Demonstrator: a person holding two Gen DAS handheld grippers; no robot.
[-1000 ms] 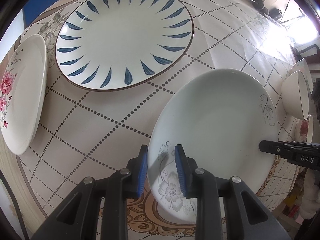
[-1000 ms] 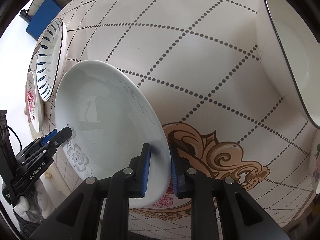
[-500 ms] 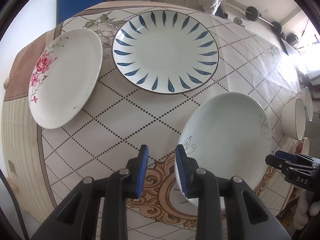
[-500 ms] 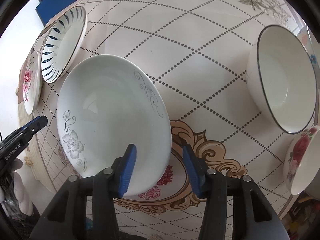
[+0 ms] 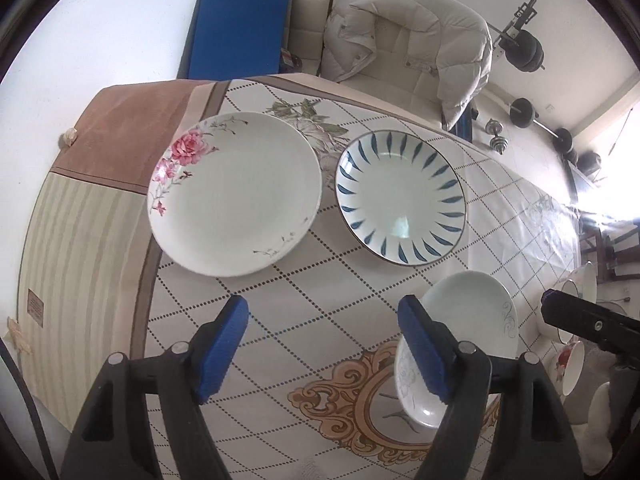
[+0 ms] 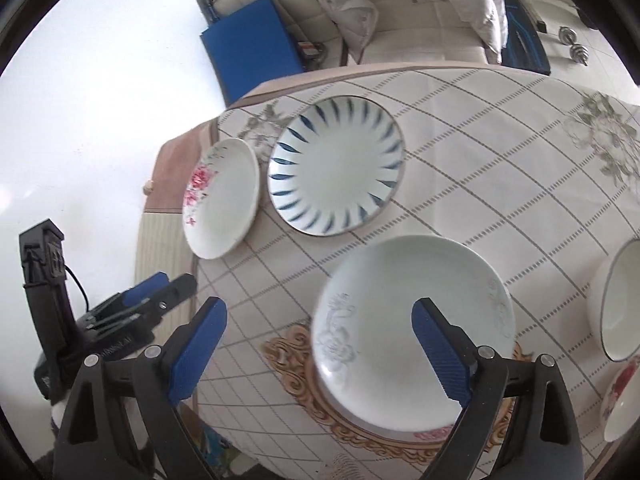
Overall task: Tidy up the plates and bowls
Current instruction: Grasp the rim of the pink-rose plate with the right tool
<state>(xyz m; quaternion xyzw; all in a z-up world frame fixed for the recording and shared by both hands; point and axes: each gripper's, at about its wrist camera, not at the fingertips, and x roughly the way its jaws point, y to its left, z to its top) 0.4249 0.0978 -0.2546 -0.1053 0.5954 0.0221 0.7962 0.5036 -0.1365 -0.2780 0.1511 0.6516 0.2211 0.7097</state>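
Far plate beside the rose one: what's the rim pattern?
Dark blue leaf-shaped strokes radiating around the far plate; clearest in left wrist view.

No text can be read with certainty. Pale lettering is seen on the body of the left gripper in the right wrist view, but it is too blurred to be made out. A small brown label on the tablecloth is illegible.
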